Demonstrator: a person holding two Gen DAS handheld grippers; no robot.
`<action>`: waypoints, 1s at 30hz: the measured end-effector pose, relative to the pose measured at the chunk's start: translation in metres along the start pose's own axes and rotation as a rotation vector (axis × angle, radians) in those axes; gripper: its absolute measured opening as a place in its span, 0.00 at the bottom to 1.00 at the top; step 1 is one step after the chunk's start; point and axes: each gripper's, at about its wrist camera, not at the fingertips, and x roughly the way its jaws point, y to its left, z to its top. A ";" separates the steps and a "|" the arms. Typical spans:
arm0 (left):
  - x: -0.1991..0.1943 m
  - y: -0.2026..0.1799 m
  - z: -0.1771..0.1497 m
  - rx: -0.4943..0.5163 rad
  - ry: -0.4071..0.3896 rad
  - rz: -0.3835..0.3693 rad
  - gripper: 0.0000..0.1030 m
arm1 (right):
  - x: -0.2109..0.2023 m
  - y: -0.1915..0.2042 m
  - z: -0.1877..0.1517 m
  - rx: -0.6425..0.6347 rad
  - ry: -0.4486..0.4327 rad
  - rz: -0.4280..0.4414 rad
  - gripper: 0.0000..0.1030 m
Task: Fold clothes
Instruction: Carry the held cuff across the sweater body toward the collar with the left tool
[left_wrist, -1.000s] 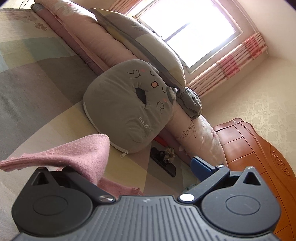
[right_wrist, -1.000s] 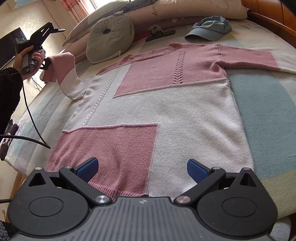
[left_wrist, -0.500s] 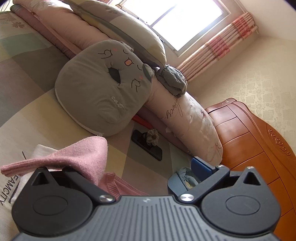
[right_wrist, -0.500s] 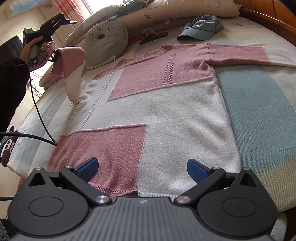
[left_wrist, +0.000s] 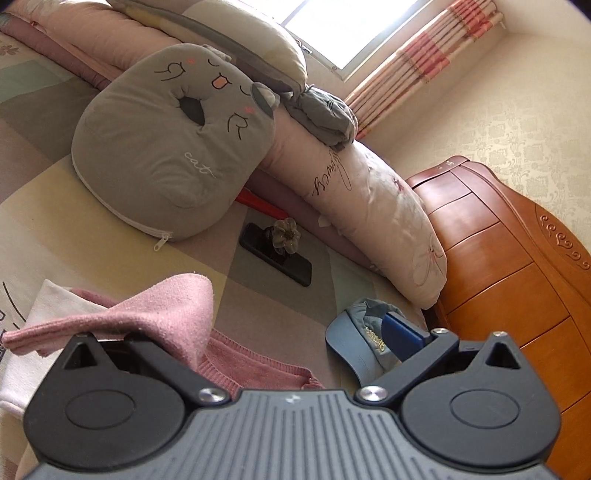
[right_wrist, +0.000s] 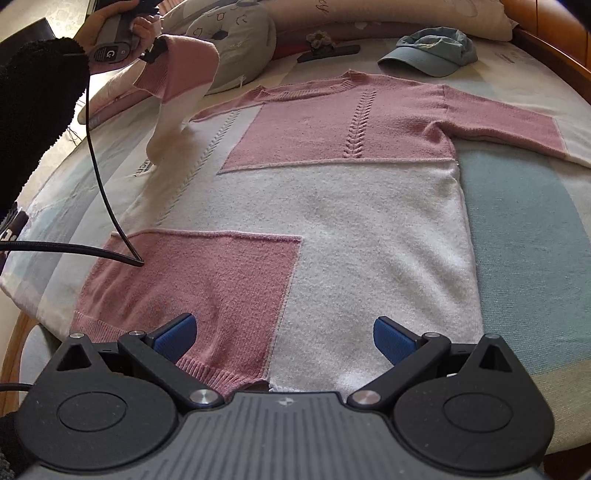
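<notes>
A home bedroom. A bed (right_wrist: 517, 221) with a pastel patchwork cover fills both views, backed by a carved wooden headboard (left_wrist: 498, 251). Along the head of the bed lie a long pink bolster (left_wrist: 369, 192), a grey cat-face cushion (left_wrist: 166, 140) and stacked pillows (left_wrist: 240, 40). A sunlit window (left_wrist: 332, 26) with striped pink curtains (left_wrist: 424, 55) and patterned cream wallpaper (left_wrist: 524, 122) enclose the room. A blue cap (right_wrist: 432, 51) and a phone (left_wrist: 275, 254) rest on the cover.
</notes>
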 end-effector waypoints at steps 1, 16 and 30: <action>0.003 -0.002 -0.002 0.002 0.003 0.002 0.99 | 0.000 0.000 0.000 -0.002 0.000 0.004 1.00; 0.029 -0.026 -0.027 0.065 0.056 -0.001 0.99 | 0.002 -0.007 0.003 -0.014 0.013 -0.012 1.00; 0.054 -0.051 -0.054 0.181 0.103 0.025 0.99 | -0.001 -0.012 0.006 0.002 0.005 -0.015 1.00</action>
